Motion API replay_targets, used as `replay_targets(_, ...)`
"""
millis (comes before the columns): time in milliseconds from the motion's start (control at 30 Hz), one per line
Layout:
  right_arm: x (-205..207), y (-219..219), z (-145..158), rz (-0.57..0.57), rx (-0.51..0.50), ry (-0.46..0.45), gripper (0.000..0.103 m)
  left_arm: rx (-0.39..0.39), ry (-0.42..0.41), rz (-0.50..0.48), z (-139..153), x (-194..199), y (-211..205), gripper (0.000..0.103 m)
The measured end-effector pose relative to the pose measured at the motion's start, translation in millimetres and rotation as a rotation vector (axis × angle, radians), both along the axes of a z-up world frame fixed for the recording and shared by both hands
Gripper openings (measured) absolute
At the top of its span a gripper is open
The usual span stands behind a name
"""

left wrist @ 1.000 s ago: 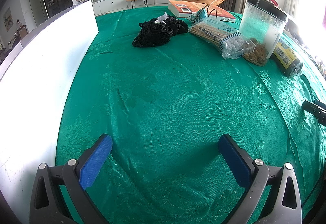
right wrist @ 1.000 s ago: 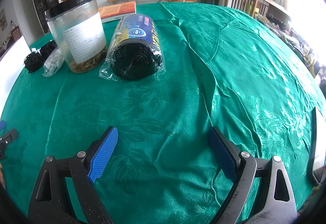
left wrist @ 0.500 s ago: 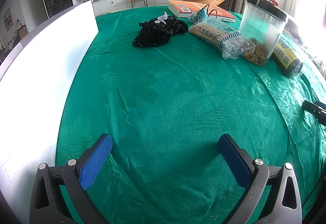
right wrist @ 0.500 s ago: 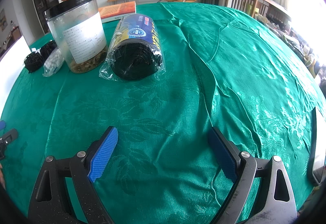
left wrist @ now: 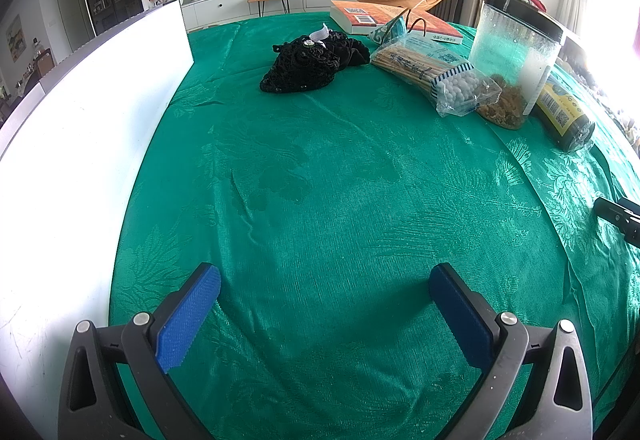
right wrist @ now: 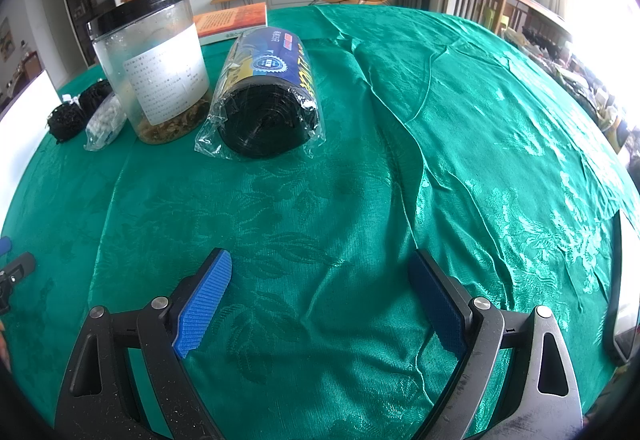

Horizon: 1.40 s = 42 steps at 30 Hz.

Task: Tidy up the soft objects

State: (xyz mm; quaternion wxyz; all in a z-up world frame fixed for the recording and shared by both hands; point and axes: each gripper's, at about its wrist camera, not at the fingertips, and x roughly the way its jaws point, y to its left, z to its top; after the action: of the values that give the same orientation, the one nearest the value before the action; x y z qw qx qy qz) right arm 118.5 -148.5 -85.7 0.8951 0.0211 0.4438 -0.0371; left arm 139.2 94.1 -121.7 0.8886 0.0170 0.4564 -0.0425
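Status: nothing started as far as I can tell. My left gripper (left wrist: 325, 292) and right gripper (right wrist: 320, 280) both hover over bare green tablecloth (left wrist: 340, 179), jaws spread wide, nothing held. The soft stuff sits far across the table: black lace bundle (left wrist: 308, 65) far centre, swab bag (left wrist: 460, 89) right of it touching the clear jar (left wrist: 516, 55), wrapped black roll (right wrist: 268, 95) just right of that jar. All sorting remains, I judge.

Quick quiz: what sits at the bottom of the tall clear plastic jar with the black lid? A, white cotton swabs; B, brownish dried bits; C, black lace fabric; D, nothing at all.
B: the tall clear plastic jar with the black lid holds a layer of brownish dried bits at its base.
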Motion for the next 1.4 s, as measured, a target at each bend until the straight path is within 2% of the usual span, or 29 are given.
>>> replay_targets(133, 0, 0, 0, 0.0, 0.0, 0.0, 0.092, -0.005, 0.006, 0.012, 0, 0, -1, 0.103)
replay_targets(200, 0, 0, 0, 0.0, 0.0, 0.0, 0.092, -0.022, 0.076, 0.024, 4, 15, 1, 0.103)
replay_targets(233, 0, 0, 0, 0.0, 0.0, 0.0, 0.092, -0.079, 0.112, 0.006, 9, 23, 3, 0.103)
replay_targets(333, 0, 0, 0, 0.001, 0.0, 0.0, 0.092, -0.399, 0.174, -0.036, 27, 49, -4, 0.103)
replay_targets(367, 0, 0, 0, 0.001, 0.0, 0.0, 0.092, -0.466, 0.185, -0.034, 34, 62, -7, 0.103)
replay_targets(433, 0, 0, 0, 0.001, 0.001, 0.0, 0.092, -0.557, 0.181, -0.001, 46, 90, -7, 0.103)
replay_targets(533, 0, 0, 0, 0.001, 0.001, 0.0, 0.092, -0.71, 0.177, 0.124, 52, 135, 4, 0.103)
replay_targets(633, 0, 0, 0, 0.001, 0.001, 0.0, 0.092, -0.785, 0.25, 0.176, 40, 172, 4, 0.103)
replay_targets(733, 0, 0, 0, 0.001, 0.001, 0.0, 0.092, -0.782, 0.306, 0.175, 29, 195, -1, 0.102)
replay_targets(800, 0, 0, 0, 0.001, 0.001, 0.0, 0.092, -0.757, 0.318, 0.207, 24, 204, -4, 0.102)
replay_targets(1000, 0, 0, 0, 0.002, 0.001, 0.0, 0.092, -0.594, 0.306, 0.251, 15, 208, 2, 0.102)
replay_targets(1133, -1, 1, 0, 0.004, 0.001, 0.002, 0.093, -0.552, 0.292, 0.228, 14, 210, -3, 0.102)
replay_targets(1233, -1, 1, 0, 0.004, 0.001, 0.002, 0.093, -0.548, 0.274, 0.192, 12, 207, -10, 0.103)
replay_targets(1300, -1, 1, 0, 0.004, 0.001, 0.002, 0.093, -0.497, 0.239, 0.159, 13, 201, -15, 0.103)
replay_targets(1400, -1, 1, 0, 0.004, 0.001, 0.002, 0.093, -0.366, 0.193, 0.094, 13, 189, -27, 0.103)
